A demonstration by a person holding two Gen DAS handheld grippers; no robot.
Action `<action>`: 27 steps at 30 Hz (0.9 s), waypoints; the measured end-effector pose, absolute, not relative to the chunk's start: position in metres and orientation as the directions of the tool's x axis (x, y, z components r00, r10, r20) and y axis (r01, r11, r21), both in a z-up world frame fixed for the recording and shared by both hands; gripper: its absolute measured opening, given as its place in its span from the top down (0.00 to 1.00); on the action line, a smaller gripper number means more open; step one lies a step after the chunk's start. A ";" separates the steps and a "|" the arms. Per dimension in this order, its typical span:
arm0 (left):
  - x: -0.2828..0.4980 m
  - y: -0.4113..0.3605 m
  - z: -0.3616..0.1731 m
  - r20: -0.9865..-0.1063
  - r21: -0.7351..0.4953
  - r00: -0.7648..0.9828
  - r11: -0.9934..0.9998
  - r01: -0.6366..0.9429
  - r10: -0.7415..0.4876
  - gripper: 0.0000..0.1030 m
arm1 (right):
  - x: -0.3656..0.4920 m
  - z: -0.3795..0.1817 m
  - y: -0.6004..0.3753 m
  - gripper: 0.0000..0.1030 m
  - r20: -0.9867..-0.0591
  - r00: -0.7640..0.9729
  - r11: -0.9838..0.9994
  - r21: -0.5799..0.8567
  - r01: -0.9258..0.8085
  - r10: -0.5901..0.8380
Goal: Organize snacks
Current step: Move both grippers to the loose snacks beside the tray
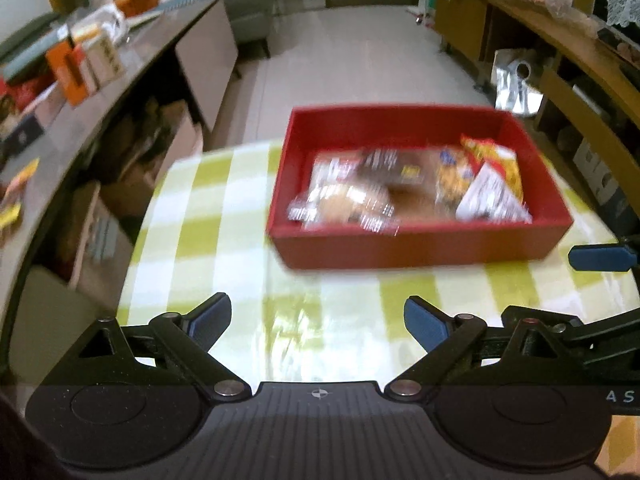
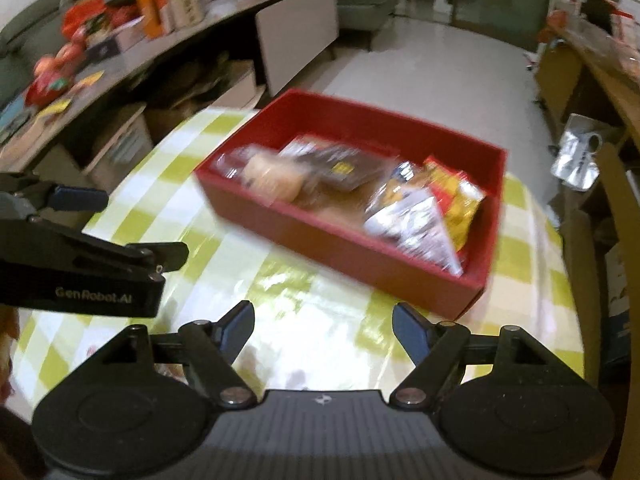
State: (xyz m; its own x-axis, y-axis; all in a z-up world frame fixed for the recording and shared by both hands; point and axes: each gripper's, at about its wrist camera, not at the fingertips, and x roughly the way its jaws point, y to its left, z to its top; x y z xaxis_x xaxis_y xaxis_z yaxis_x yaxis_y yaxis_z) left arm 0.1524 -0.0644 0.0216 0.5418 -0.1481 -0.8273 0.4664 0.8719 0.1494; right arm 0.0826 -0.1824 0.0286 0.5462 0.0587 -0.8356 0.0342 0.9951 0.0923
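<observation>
Ahead of both tools, the red box point(image 1: 416, 248) sits on the checked table point(image 1: 224, 216), its long axis running crosswise before the left tool point(image 1: 318, 320) and slanting away to the left before the right tool point(image 2: 323, 326). Both tools stand wide and empty; blur leaves the snack packets point(image 2: 416, 216) inside unreadable

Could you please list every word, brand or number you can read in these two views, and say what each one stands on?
"GenRobot.AI": on the black body of the left gripper, seen from the right wrist view.
"A S": cut-off letters on the right gripper, at the left wrist view's edge.
Print on the snack packets in the red box: too blurred to read.
Boxes on the side counter: unreadable.
</observation>
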 end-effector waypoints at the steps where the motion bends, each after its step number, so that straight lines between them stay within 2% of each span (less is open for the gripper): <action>1: 0.149 -0.058 0.019 -0.833 0.153 0.536 0.874 0.461 -0.137 0.07 | 0.080 0.026 -0.178 0.16 -0.842 0.535 0.995 0.095 0.020 0.069; 13: 0.111 0.017 -0.026 -0.938 0.078 0.345 0.937 0.339 -0.047 0.07 | 0.051 0.001 -0.148 0.14 -0.893 0.442 0.996 0.067 -0.061 0.087; 27: 0.106 0.022 -0.063 -0.968 0.094 0.249 0.964 0.248 0.030 0.07 | 0.045 -0.021 -0.158 0.11 -0.930 0.359 0.997 0.059 -0.053 0.075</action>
